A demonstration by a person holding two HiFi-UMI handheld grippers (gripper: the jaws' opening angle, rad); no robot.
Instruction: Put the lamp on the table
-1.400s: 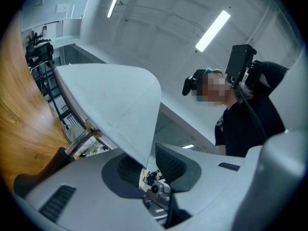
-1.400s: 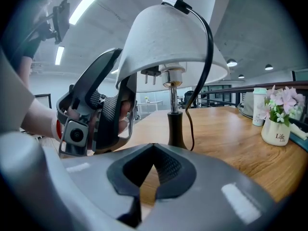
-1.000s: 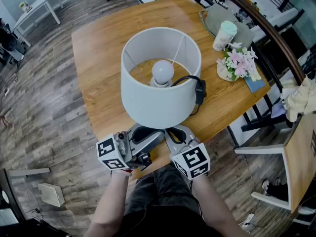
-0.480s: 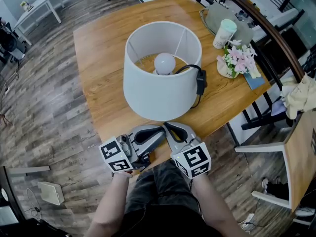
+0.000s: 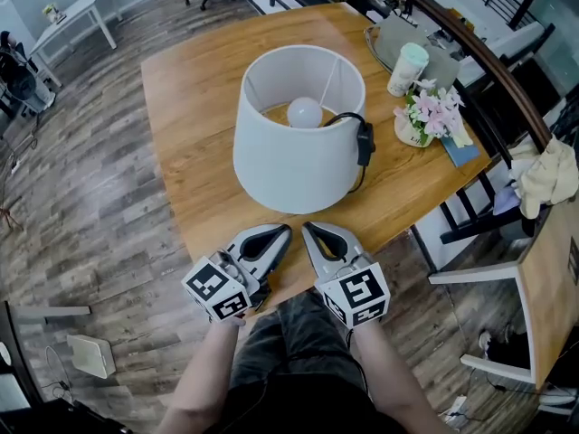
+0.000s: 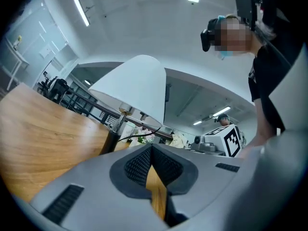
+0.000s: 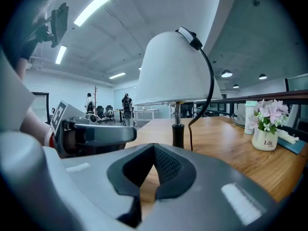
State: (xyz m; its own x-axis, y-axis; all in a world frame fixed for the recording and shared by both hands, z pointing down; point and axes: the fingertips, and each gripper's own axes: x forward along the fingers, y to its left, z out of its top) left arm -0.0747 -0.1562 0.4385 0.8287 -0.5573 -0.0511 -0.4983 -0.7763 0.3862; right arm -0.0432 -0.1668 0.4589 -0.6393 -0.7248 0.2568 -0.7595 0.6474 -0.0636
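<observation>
A wooden surface (image 5: pixel 194 116) in an open office carries the lamp (image 5: pixel 294 165), which stands upright with its cord (image 5: pixel 360 143) draped over the shade (image 7: pixel 175 66). It looks light but top-heavy, and the shade is thin and easily dented, so the stiff stem (image 7: pixel 178 129) below is the safer hold. The left tongs (image 5: pixel 283 231) and right tongs (image 5: pixel 307 228) sit just short of the lamp, both apparently pressed together and empty.
</observation>
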